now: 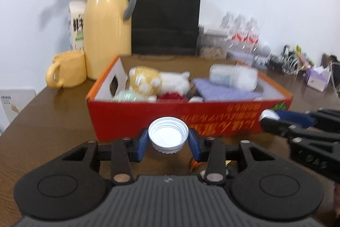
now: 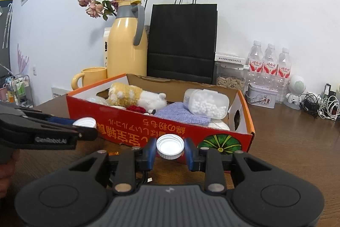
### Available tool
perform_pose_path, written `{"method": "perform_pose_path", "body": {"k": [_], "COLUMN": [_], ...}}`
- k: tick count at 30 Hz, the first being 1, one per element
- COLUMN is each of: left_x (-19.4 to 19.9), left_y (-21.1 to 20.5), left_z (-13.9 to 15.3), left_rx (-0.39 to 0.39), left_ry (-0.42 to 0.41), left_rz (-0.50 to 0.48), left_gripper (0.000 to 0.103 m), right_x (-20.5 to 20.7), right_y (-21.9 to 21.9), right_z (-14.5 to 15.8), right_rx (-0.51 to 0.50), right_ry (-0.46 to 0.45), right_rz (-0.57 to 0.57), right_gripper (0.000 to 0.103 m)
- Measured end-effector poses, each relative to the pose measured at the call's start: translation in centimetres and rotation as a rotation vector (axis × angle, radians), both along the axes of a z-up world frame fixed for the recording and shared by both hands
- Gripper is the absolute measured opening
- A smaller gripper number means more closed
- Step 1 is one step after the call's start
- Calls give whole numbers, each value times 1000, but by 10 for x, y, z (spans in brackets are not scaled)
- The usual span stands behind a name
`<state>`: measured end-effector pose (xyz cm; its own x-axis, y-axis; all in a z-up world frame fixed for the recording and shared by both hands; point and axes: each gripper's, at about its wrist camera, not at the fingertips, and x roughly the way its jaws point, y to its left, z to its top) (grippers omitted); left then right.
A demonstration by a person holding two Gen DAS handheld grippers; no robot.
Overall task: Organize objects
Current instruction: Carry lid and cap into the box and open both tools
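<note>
Now carry both caps, left gripper (image 1: pixel 168 138) clamped on white cap (image 1: pixel 168 135), right gripper (image 2: pixel 170 147) seemingly clamped on its cap (image 2: pixel 170 146), over red box (image 2: pixel 148 127) rim, then release gently.

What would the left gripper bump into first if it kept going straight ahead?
Probably the red box. The left gripper, holding a white cap, points at the box's near wall, with nothing in between, though depth is unclear.

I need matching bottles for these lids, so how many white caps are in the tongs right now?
2. One white cap sits in the left tongs; the other white cap sits in the right tongs, both before the red box. More may lie hidden inside it.
</note>
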<state>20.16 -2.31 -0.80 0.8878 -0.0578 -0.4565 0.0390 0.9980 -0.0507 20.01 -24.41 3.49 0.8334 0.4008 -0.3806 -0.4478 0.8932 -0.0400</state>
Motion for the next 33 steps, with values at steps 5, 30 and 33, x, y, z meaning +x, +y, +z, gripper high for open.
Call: {"method": "perform_pose_path", "body": {"k": [5, 30, 33], "left_x": [0, 95, 98], "left_y": [-4, 18, 19], "left_z": [18, 32, 28], "left_rx": [-8, -56, -54], "left_ry": [-54, -76, -62], "left_rz": [-21, 22, 13], "left_gripper": [41, 41, 42], "right_x": [0, 103, 108], "right_y": [5, 46, 46], "right_z": [10, 21, 16], "right_rx": [26, 20, 11], "right_ry": [-27, 8, 28], "right_rz": [18, 49, 55], "right_gripper": [27, 27, 27]}}
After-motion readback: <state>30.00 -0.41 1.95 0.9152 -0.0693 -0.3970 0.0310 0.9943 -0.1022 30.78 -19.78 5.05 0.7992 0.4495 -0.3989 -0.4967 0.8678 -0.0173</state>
